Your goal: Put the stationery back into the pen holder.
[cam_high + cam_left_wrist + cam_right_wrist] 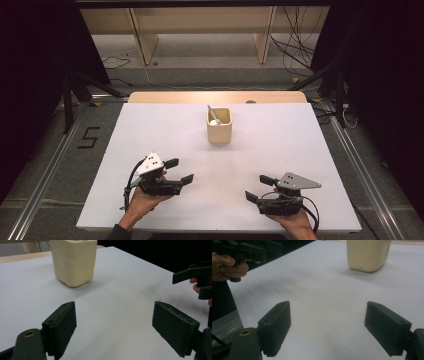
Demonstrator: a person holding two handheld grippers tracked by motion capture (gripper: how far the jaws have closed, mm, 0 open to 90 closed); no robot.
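Note:
A cream square cup stands upright past the middle of the white table, with a spoon leaning inside it. My left gripper rests low at the front left, open, nothing between its jaws. At the front right my right gripper is also open and empty. The left gripper view has the cup ahead to the left and my own gripper spread wide. From the right gripper view the cup is ahead to the right beyond my open gripper.
A wooden strip runs along the table's far edge. Beyond it are shelf legs and loose cables on the floor. Black stands flank the table on both sides. A "5" mark lies on the floor at left.

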